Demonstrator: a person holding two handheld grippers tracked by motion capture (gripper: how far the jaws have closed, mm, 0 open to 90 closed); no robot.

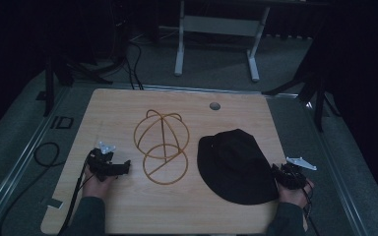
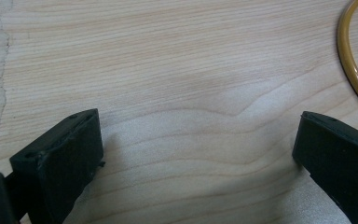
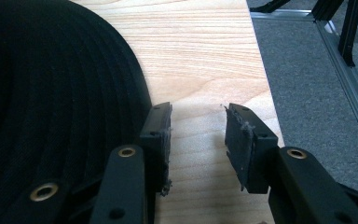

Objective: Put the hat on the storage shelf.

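— Both claws apart? 
— Yes: left gripper (image 2: 193,154) over bare worktop (image 1: 123,211), right gripper (image 3: 198,135) beside the black hat (image 1: 236,167) near the right edge, nothing between its pads.

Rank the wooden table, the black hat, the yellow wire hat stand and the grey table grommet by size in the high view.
1. Wooden table
2. Black hat and yellow wire hat stand: look alike in spread, so not ranked
3. Grey table grommet
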